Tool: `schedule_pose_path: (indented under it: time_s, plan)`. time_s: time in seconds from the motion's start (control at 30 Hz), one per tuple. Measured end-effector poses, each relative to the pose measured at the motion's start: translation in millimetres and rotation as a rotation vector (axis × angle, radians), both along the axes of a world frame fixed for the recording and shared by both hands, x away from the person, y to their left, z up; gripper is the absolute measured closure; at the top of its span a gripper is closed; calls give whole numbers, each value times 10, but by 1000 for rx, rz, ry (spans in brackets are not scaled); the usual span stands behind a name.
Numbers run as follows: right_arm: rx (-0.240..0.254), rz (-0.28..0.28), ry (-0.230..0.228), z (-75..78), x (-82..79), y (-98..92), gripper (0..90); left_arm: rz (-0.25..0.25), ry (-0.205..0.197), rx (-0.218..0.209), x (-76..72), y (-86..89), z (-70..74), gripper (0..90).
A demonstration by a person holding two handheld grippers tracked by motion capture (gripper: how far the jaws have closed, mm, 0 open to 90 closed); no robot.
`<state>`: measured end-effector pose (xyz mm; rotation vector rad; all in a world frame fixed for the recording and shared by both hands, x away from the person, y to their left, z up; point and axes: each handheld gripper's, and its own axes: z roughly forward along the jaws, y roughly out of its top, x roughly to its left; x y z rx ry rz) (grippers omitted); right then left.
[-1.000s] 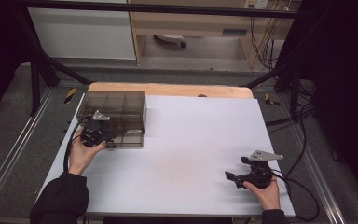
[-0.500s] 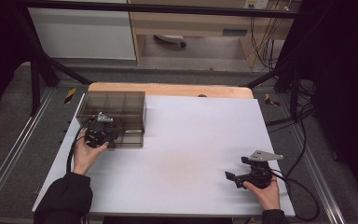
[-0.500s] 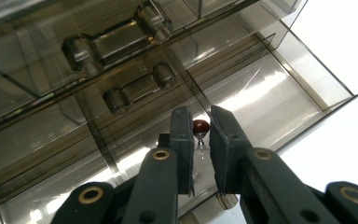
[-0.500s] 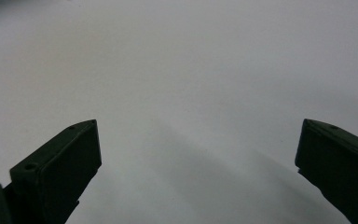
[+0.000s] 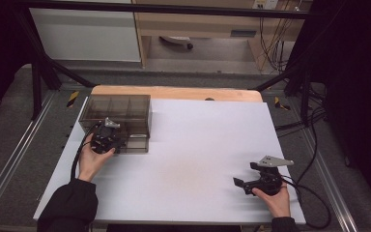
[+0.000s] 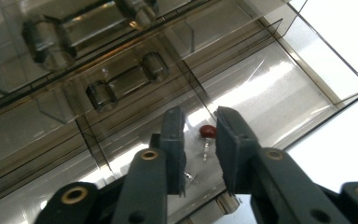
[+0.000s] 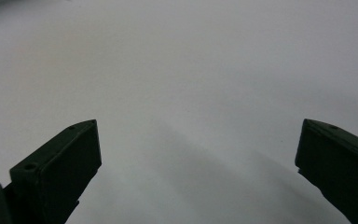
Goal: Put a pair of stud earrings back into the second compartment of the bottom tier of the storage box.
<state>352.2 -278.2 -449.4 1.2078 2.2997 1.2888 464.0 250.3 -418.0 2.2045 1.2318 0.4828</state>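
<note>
Against the picture from a second ago, the left tongs [image 5: 107, 140] have crept from the near-left corner of the smoky translucent plastic drawer box [image 5: 121, 113] to its front face, while the right tongs [image 5: 241, 183] have kept their place at about 4 o'clock on the white rectangular worktop [image 5: 198, 145].

The drawer box sits at roughly 10 o'clock on the worktop, close to the left and far edges, its top divided into three compartments in the high view. In the left gripper view, the box [image 6: 121, 70] shows moulded clear drawer handles [image 6: 121, 88], and inside one drawer lies a small dark-red round-headed pin [image 6: 208, 132] with a thin metal shank, seen between the two jaws. The left tongs [image 6: 200, 140] stand slightly apart, with nothing pinched between them.

The right tongs [image 7: 198, 154] are spread wide over bare white worktop. From the centre out to 3 o'clock and along the near edge, the worktop lies open; a light wooden board [image 5: 174, 92] borders the far edge at 12 o'clock.
</note>
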Motion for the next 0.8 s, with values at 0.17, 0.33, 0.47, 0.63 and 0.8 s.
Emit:
schedule_pose_path:
  time_s: [0.17,0.33,0.47,0.63,0.8]
  plan:
    - [0,-2,2,1,-1,0,8,13,-7,-12,-36,39,38,617]
    - [1,-1,2,-1,1,2,8,10,-33,-24,-109,58,115,538]
    - [0,-2,2,0,0,1,8,10,-50,-31,-157,61,173,450]
    - [1,-2,2,0,2,-1,8,-2,-58,-47,-209,49,203,346]
    - [0,0,-1,3,1,-6,8,-8,-67,-62,-265,22,235,250]
